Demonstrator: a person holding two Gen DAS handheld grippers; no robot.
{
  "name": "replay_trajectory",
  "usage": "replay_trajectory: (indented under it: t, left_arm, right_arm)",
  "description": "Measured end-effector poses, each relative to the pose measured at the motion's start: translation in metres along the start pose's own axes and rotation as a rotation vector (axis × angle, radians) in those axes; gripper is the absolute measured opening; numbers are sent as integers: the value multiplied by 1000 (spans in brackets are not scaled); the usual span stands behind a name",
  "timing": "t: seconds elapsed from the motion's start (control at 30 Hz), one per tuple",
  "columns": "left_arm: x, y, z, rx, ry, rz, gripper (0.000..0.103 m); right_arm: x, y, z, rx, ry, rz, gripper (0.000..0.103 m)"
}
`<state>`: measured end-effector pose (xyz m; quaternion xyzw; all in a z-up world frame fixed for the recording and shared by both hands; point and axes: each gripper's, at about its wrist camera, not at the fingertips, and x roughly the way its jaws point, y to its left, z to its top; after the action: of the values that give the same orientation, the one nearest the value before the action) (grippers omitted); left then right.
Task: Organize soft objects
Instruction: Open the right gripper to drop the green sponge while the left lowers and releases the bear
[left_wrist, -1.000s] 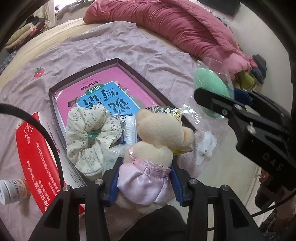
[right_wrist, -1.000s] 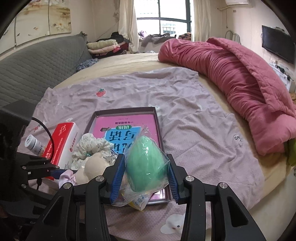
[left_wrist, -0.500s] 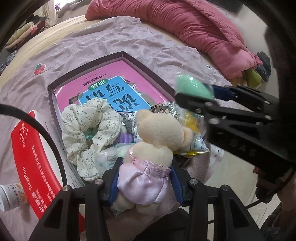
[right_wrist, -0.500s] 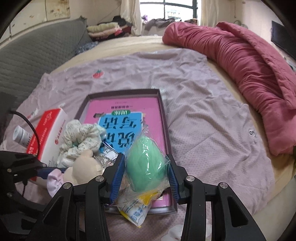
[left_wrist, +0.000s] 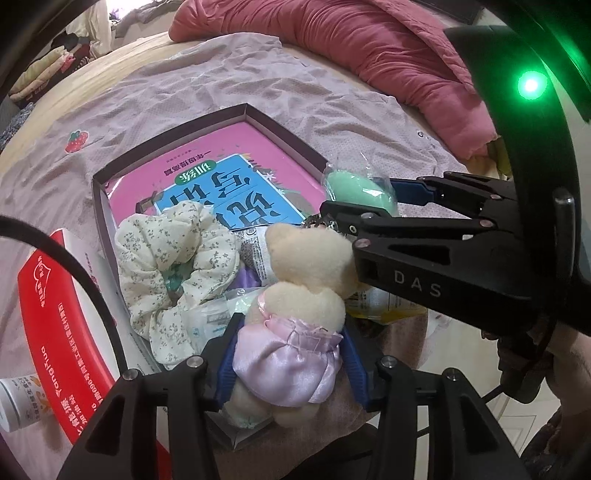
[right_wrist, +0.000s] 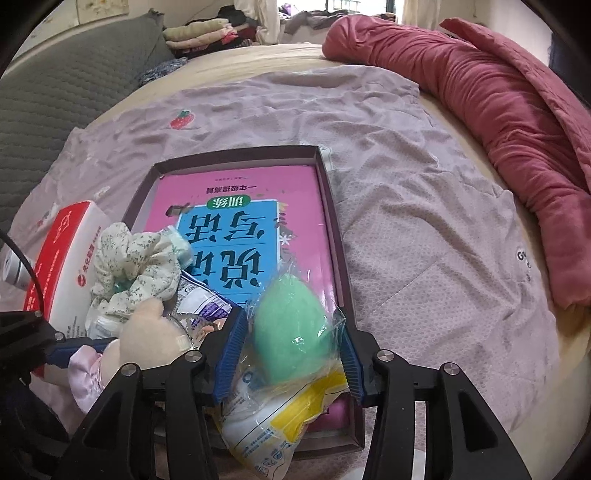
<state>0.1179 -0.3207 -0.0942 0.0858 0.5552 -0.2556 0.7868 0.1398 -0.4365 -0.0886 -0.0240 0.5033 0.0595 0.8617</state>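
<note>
My left gripper (left_wrist: 288, 365) is shut on a cream teddy bear in a lilac satin dress (left_wrist: 295, 321), held over the near end of a dark shallow box (left_wrist: 243, 110). My right gripper (right_wrist: 290, 354) is shut on a green sponge egg in clear wrap (right_wrist: 291, 332), low over the box's near right corner (right_wrist: 325, 173). The sponge also shows in the left wrist view (left_wrist: 358, 188). In the box lie a pink and blue book (right_wrist: 236, 218), a floral scrunchie (right_wrist: 136, 254) and several small packets (right_wrist: 266, 424).
A red and white carton (right_wrist: 62, 258) and a small white bottle (left_wrist: 18, 402) lie left of the box on a lilac cloth (right_wrist: 406, 221) spread on the bed. A rolled pink quilt (right_wrist: 498, 103) lies at the right. The bed edge is near right.
My right gripper has come down and forward with the green sponge, now low over the box's near right corner. My left gripper still holds the bear and has shifted little.
</note>
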Motion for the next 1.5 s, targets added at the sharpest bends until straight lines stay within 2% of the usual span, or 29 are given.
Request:
replay_trajectory:
  t: [0.33,0.53,0.63,0.87,1.0,1.5]
  left_arm:
    - [0,4,1,-23,1,-42,52]
    - [0,4,1,-23,-1,-44,52]
    - [1,3,3,-19,0,-39,52]
    - [7,2,9,-27,4,-37,56]
    - [7,-1,9,-12,9,-52,63]
    - [-1,-3,8,21,13,-45,63]
  right_arm:
    - [-7,-8,-2,48,-31,20,62]
    - [-24,-13,-2,93,-98,29,63]
    - [-31,-13,0,88,-112,27,69]
    - [-41,-16,-4,110,-117,11,69]
    - [-46,-21,-10,137,-121,25,70]
    - [-62,-20,-22,161,-147,27,70]
